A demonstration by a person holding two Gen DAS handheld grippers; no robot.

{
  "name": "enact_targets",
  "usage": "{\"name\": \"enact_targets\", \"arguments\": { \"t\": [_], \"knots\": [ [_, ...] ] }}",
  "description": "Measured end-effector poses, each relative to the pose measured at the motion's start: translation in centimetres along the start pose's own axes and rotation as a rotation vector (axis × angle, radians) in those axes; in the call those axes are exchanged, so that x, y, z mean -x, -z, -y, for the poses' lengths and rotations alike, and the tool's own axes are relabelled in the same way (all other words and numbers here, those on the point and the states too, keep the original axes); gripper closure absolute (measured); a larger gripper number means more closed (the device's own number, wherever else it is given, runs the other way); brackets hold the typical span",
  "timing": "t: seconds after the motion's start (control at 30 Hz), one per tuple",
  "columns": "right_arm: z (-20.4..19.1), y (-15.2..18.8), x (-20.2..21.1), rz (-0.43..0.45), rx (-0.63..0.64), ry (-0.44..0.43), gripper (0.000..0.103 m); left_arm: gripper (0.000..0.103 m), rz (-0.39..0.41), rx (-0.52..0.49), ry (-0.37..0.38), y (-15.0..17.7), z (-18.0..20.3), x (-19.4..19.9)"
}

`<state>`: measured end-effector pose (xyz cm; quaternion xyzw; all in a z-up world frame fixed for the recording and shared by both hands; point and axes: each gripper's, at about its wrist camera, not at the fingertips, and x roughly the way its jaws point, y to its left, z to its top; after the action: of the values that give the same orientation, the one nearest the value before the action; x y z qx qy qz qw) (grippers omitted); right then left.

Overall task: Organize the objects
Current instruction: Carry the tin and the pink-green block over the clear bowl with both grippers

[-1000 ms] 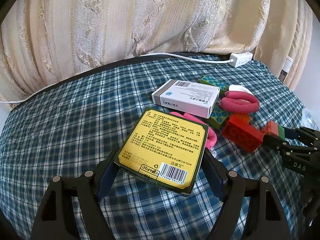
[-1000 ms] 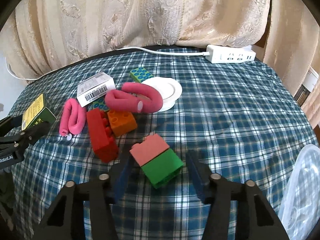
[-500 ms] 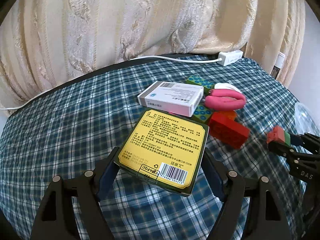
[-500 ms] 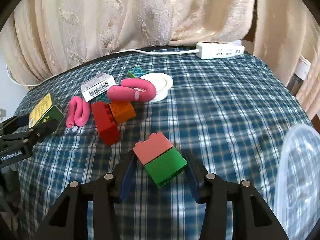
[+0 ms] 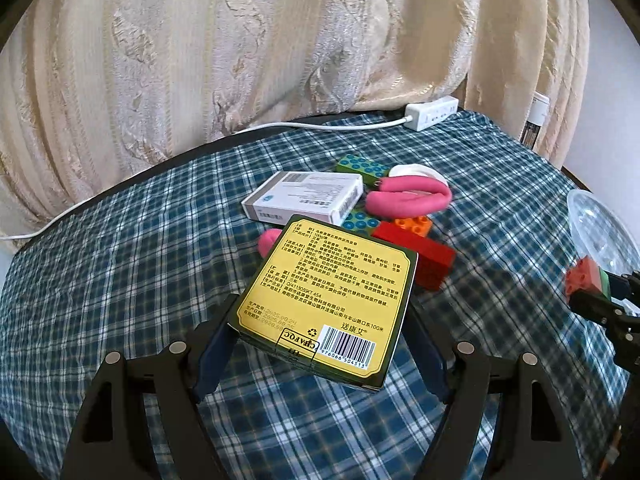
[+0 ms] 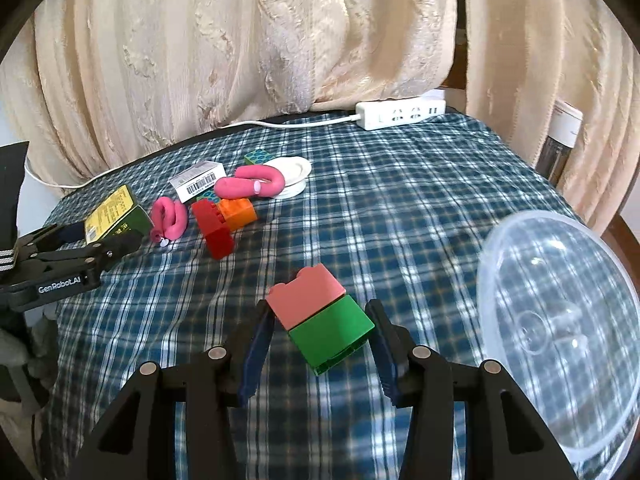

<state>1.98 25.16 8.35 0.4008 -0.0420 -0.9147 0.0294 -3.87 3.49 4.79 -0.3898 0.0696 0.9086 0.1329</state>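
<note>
Left gripper clamps yellow box; right gripper grips pink-green block beside clear bowl, which looks empty. Blocks, curlers, white box remain in pile. Sorting barely begun.

Plaid-covered table bearing red brick, power strip, clear bowl
</note>
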Motion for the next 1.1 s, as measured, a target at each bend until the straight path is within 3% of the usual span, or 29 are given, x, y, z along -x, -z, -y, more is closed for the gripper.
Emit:
{"name": "enact_targets", "arguments": {
  "t": [0.5,1.1],
  "knots": [
    [2.2,0.9,2.3,0.051,-0.072,-0.021,0.053,0.024,-0.017,-0.014,0.026,-0.2,3.4,0.7],
    [9.8,2.2,6.2,0.146,-0.174,0.020,0.053,0.024,-0.024,-0.085,0.082,-1.8,11.3,0.8]
  ]
}}
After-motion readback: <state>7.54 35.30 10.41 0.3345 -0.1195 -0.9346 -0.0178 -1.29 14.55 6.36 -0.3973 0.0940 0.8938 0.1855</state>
